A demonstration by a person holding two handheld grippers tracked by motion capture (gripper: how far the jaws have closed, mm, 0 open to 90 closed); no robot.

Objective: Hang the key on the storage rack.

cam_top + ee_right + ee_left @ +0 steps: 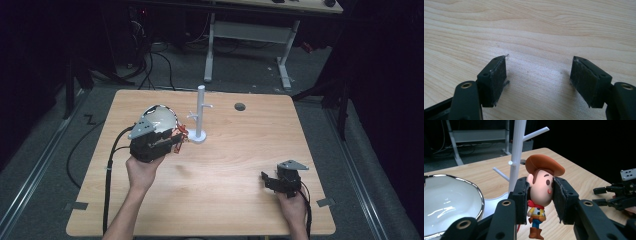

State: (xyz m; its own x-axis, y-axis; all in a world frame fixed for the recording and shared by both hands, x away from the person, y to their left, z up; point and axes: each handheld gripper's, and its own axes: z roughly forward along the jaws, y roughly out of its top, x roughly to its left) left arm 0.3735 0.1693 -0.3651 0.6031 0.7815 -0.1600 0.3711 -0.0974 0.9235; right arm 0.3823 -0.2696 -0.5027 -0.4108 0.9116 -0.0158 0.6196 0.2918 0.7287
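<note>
Cowboy figurine [541, 192]: brown hat, red scarf, brown boots.

My left hand [142, 172] reaches in from the bottom edge, forearm angled up toward the middle, holding the chunky black two-jaw left gripper [176, 140] with the grey three-cornered plate on top. It's raised off the surface and pointing to the right. Its jaws are clamped, pads [522, 200] squeezing what's between them from both sides. My right hand [293, 207] sits low, and the smaller-looking black right gripper [265, 179] points left, jaws spread wide, pads [496, 82] well apart.
</note>
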